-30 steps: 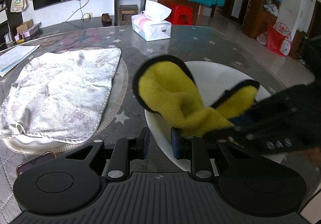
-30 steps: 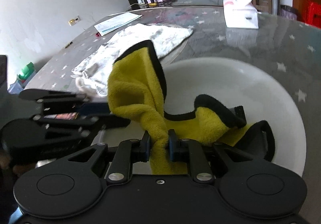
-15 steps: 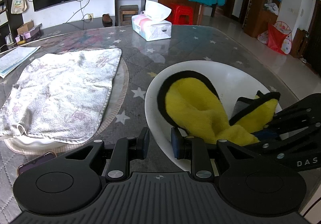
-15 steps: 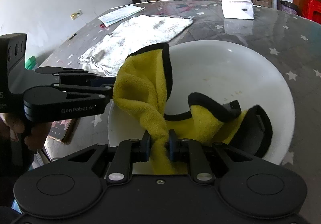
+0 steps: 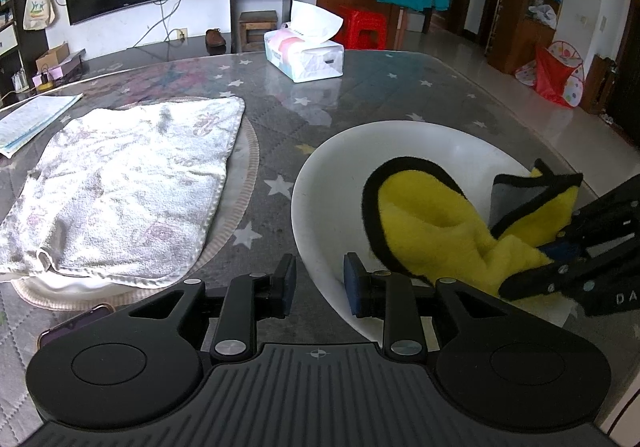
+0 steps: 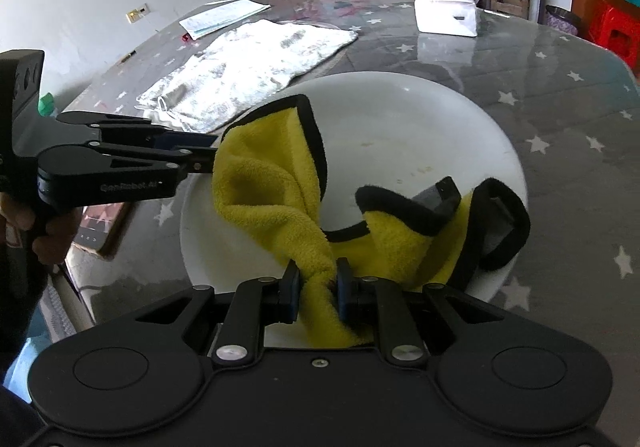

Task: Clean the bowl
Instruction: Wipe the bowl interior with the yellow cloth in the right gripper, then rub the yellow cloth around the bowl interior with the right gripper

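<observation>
The wide white ceramic bowl [image 6: 400, 119] sits on the grey star-patterned table [image 6: 560, 95], close to the near table edge. Inside it lies the yellow microfibre cloth with black trim [image 6: 272, 183], bunched and folded, one flap standing up against the bowl's left wall and another curling toward the right rim.

The right claw [image 6: 316, 287] is clenched on a twisted neck of that cloth at the bowl's near rim. The left claw [image 5: 318, 283] straddles the bowl's left rim, one finger outside and one inside; its jaws are opening, and the pads do not press on the rim between them. From the right camera its tips are hidden behind the raised flap.

To the left of the bowl, a rumpled white patterned towel [image 5: 120, 183] covers a round beige mat [image 5: 250, 167], whose edge comes near the bowl without touching it. A phone with a dark screen [image 6: 100, 225] lies by the near table edge. Beyond the bowl the tabletop is open up to the white tissue pack [image 5: 306, 55] at the far side; papers [image 5: 32, 119] lie at the far left.
</observation>
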The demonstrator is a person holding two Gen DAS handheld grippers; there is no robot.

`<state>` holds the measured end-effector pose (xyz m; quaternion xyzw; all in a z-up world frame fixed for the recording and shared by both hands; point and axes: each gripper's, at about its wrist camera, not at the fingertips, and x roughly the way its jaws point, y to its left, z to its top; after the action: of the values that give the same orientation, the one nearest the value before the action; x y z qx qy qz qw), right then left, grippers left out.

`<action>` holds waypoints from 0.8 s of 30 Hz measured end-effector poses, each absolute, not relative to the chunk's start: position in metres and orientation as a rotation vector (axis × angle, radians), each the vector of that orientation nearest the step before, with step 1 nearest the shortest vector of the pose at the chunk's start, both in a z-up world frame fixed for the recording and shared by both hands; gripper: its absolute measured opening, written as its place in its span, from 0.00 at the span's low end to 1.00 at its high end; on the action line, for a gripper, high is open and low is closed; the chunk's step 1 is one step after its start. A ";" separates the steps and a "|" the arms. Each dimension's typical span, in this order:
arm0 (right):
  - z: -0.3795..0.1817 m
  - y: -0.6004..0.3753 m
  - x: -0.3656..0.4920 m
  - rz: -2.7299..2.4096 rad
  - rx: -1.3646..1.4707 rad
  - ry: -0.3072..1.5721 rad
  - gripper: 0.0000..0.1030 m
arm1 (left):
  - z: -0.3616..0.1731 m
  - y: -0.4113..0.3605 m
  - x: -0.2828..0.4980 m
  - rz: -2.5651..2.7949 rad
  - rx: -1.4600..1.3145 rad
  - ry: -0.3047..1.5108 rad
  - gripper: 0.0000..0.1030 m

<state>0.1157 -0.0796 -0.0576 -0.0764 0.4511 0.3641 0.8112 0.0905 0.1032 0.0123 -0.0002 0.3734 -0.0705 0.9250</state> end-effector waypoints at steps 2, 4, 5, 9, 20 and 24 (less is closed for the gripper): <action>-0.057 -0.082 0.119 0.764 -0.172 0.960 0.17 | 0.012 0.103 0.091 -0.145 0.001 0.766 0.28; -0.056 -0.085 0.122 0.751 -0.175 0.957 0.17 | 0.012 0.103 0.091 -0.145 0.004 0.765 0.28; -0.056 -0.086 0.123 0.745 -0.177 0.955 0.17 | 0.012 0.103 0.091 -0.144 0.004 0.765 0.28; -0.056 -0.091 0.130 0.722 -0.167 0.949 0.17 | 0.012 0.103 0.090 -0.144 0.007 0.765 0.28; -0.060 -0.094 0.153 0.657 -0.140 0.915 0.17 | 0.011 0.100 0.091 -0.145 0.027 0.766 0.28; -0.062 -0.091 0.159 0.643 -0.140 0.903 0.17 | 0.010 0.099 0.091 -0.145 0.032 0.769 0.28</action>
<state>0.1594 -0.0911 -0.0622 -0.0662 0.4285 0.3051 0.8479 0.0908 0.0987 0.0100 0.0158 0.3746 -0.0706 0.9243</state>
